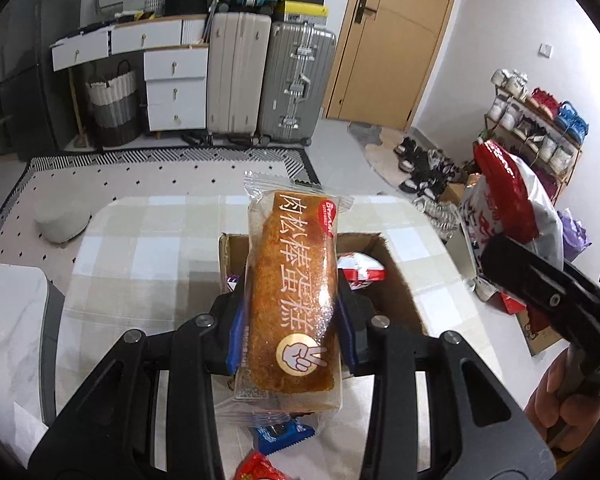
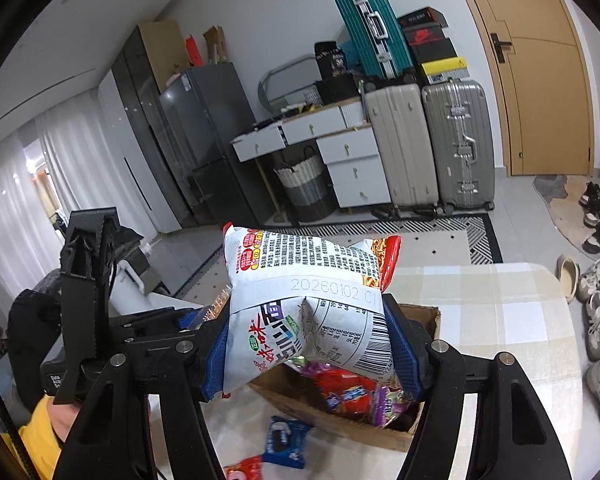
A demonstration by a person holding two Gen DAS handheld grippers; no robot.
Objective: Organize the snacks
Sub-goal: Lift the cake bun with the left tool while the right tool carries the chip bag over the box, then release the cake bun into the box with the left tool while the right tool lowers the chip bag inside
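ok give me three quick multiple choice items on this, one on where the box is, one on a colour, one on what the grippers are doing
1. Where does the cardboard box sit?
A. on the checked table
B. on the floor
C. on a suitcase

2. What colour is the loose packet in front of the box?
A. green
B. blue
C. yellow

3. What is the state of the left gripper?
A. open and empty
B. shut on a shoe
C. shut on the cake packet

Answers:
1 A, the box rests on the checked table.
2 B, its wrapper is blue.
3 C, the pads clamp the cake packet, while the right gripper clamps the noodle bag.
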